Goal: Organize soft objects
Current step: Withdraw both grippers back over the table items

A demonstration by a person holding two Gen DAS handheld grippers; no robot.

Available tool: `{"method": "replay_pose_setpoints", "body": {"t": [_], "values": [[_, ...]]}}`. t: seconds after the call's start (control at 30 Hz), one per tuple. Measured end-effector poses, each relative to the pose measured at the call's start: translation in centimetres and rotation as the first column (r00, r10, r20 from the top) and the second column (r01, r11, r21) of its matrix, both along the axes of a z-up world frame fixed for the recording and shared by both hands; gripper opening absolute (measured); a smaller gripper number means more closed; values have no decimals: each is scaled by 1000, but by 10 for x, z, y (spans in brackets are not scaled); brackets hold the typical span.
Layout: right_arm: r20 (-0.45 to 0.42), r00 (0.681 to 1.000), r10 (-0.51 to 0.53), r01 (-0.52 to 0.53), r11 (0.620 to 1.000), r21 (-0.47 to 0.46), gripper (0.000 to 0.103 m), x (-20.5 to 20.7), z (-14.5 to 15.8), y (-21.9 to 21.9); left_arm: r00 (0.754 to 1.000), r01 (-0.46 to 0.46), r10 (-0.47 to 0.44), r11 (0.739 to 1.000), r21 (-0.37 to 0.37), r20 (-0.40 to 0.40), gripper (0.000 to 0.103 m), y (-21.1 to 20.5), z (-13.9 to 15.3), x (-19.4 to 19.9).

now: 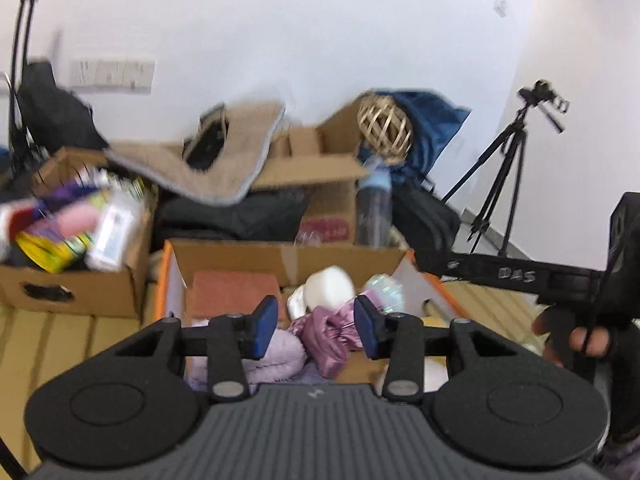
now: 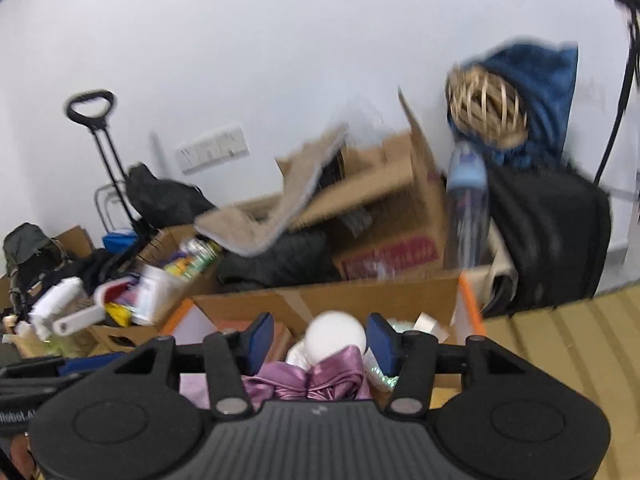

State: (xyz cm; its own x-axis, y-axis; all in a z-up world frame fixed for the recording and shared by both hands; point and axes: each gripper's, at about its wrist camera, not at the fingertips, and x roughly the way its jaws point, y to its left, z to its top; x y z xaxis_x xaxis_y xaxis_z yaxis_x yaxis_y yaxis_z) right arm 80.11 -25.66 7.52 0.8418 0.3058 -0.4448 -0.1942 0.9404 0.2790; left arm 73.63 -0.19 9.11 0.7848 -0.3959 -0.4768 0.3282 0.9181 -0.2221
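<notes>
An open cardboard box (image 1: 280, 258) with orange edges sits in front of both grippers and holds soft things: a shiny pink satin bundle (image 1: 328, 334), a lilac fluffy piece (image 1: 280, 354), a white round soft object (image 1: 330, 288) and a reddish cloth (image 1: 234, 290). My left gripper (image 1: 316, 330) is open and empty just above the box. My right gripper (image 2: 320, 342) is open and empty over the same box (image 2: 360, 294), with the satin bundle (image 2: 320, 378) and white object (image 2: 336, 334) between its fingers. The right gripper's body (image 1: 520, 276) shows at the right of the left wrist view.
A beige mat (image 1: 224, 160) lies tilted over a larger cardboard box (image 1: 320, 184) behind. A box of bottles and packets (image 1: 76, 232) stands at left. A wicker ball (image 1: 384, 126), blue cloth (image 1: 432, 120), water bottle (image 1: 374, 200), tripod (image 1: 508, 168) and black bags stand along the white wall.
</notes>
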Motion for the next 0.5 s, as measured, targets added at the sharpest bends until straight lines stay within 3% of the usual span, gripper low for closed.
{"method": "replay_pose_setpoints", "body": {"t": [0.23, 0.37, 0.5], "values": [[117, 991, 64, -55, 995, -86, 62, -127, 81, -20, 991, 1, -4, 1000, 23, 137, 57, 30, 59, -125], [172, 979, 107, -91, 991, -99, 65, -213, 94, -25, 976, -25, 12, 998, 58, 215, 70, 42, 54, -213], [204, 966, 162, -139, 983, -123, 67, -299, 77, -18, 968, -47, 37, 998, 35, 249, 76, 52, 28, -300]]}}
